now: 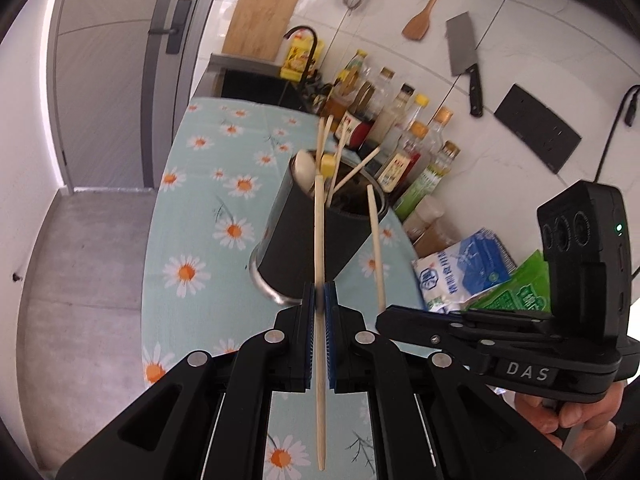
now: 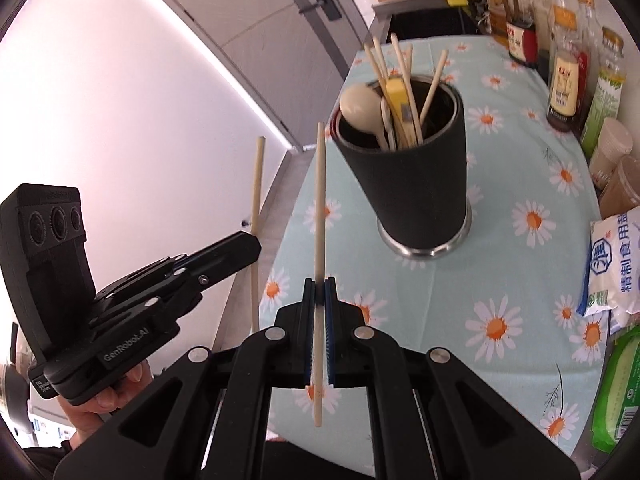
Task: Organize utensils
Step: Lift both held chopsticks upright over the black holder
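A black utensil cup point(image 1: 304, 240) with a steel base stands on the daisy-print tablecloth point(image 1: 192, 240). It holds several chopsticks, a cream spoon point(image 1: 306, 172) and a yellow-handled utensil. My left gripper point(image 1: 319, 292) is shut on one pale wooden chopstick point(image 1: 319, 232), raised in front of the cup. My right gripper point(image 2: 319, 288) is shut on a second chopstick point(image 2: 320, 200), held upright near the cup point(image 2: 416, 184). Each gripper shows in the other's view: the right gripper point(image 1: 382, 316) with its chopstick point(image 1: 375, 236), the left gripper point(image 2: 252, 244) with its chopstick point(image 2: 256, 184).
Sauce and oil bottles point(image 1: 400, 140) line the wall behind the cup. A white salt bag point(image 2: 612, 264) and a green packet point(image 2: 616, 392) lie at the right. A cleaver point(image 1: 466, 60), a wooden spatula point(image 1: 420, 20) and a cutting board point(image 1: 260, 20) are by the wall. The table edge drops to grey floor point(image 1: 80, 280) on the left.
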`<state>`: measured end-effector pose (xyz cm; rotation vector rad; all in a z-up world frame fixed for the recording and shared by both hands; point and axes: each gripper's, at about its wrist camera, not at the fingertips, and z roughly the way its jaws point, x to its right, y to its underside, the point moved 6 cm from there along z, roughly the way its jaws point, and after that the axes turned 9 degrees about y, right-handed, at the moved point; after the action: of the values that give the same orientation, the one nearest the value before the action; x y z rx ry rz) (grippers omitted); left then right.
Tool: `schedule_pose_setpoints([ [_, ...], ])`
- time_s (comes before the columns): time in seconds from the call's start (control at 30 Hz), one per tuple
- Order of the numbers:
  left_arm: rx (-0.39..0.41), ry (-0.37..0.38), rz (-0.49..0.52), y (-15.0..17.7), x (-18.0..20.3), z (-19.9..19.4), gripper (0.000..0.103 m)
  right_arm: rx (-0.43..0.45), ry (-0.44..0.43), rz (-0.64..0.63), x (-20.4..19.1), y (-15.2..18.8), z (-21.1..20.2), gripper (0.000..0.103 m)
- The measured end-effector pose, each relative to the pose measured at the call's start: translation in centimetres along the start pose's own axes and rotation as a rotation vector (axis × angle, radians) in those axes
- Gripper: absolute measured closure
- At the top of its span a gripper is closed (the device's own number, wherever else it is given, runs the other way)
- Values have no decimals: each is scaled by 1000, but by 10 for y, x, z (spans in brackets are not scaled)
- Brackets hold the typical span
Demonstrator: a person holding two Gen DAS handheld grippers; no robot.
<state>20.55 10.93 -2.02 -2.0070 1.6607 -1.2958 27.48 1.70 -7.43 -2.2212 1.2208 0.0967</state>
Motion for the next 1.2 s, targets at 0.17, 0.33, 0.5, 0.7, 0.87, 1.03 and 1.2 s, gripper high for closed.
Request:
schedule_pose_setpoints([
  [0.17, 77, 44, 54, -20, 12, -10, 99, 58, 10, 3, -2, -12, -17, 97],
  [0.33, 137, 77, 87, -39, 21, -14, 99, 112, -2, 10, 1, -29, -30, 97],
  [0.5, 186, 103, 110, -56, 26, -15, 99, 196, -16, 23, 5, -48, -47, 97],
  [0.7, 257, 123, 161, -76, 33, -12, 99, 304, -18, 70, 18, -71, -61, 97],
  [0.87, 321, 134, 210, -93, 40, -12, 99, 406, -28, 53, 22, -91, -75, 97],
  [1.03, 382, 147, 214, -118, 41, -7, 99, 490, -42, 27, 24, -112, -84, 97],
  [1.2, 418, 162, 203, -139, 36, 2, 99, 569, -26, -4, 27, -134, -89, 97],
])
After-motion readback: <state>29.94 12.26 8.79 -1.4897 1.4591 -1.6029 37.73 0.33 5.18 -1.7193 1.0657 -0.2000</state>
